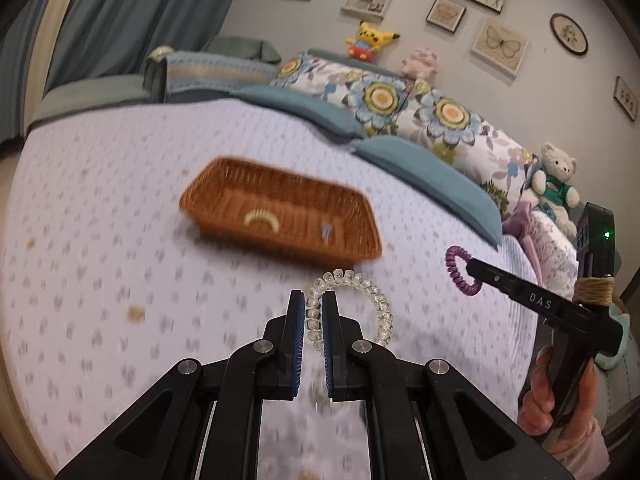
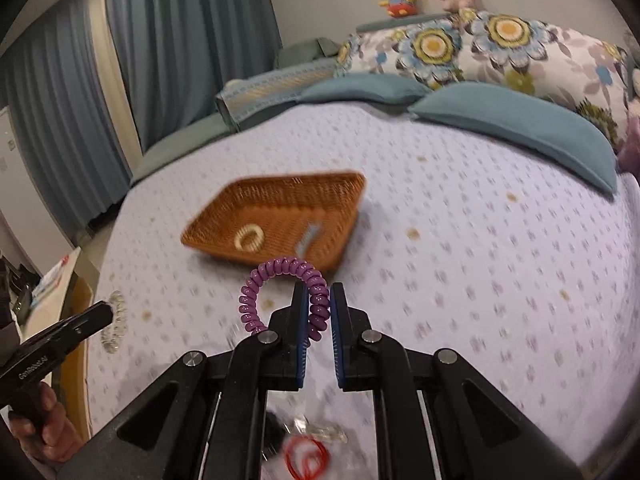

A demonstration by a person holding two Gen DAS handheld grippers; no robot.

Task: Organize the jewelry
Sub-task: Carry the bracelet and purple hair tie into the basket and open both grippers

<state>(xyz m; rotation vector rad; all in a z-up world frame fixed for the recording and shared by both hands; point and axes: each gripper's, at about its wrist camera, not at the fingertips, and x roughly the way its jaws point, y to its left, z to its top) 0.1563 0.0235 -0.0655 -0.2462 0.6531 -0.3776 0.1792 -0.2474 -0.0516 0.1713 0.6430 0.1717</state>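
My left gripper (image 1: 313, 304) is shut on a clear spiral hair tie (image 1: 378, 304) and holds it above the bed, just short of the brown wicker basket (image 1: 352, 204). My right gripper (image 2: 319, 300) is shut on a purple spiral hair tie (image 2: 276, 270), also just short of the basket (image 2: 280, 184). The basket holds a cream spiral hair tie (image 1: 262, 218) and a small grey-blue clip (image 1: 327, 231). In the left wrist view the right gripper (image 1: 472, 270) shows at the right with the purple tie (image 1: 454, 264). In the right wrist view the left gripper (image 2: 106, 310) shows at the left with the clear tie (image 2: 114, 320).
The basket sits on a white bedspread with a purple pattern (image 1: 100, 240). Teal cushions (image 1: 424, 172) and floral pillows (image 1: 400, 100) lie behind it. Under my right gripper lie a red elastic band (image 2: 306, 458), a clear clip (image 2: 320, 432) and a dark item (image 2: 276, 428).
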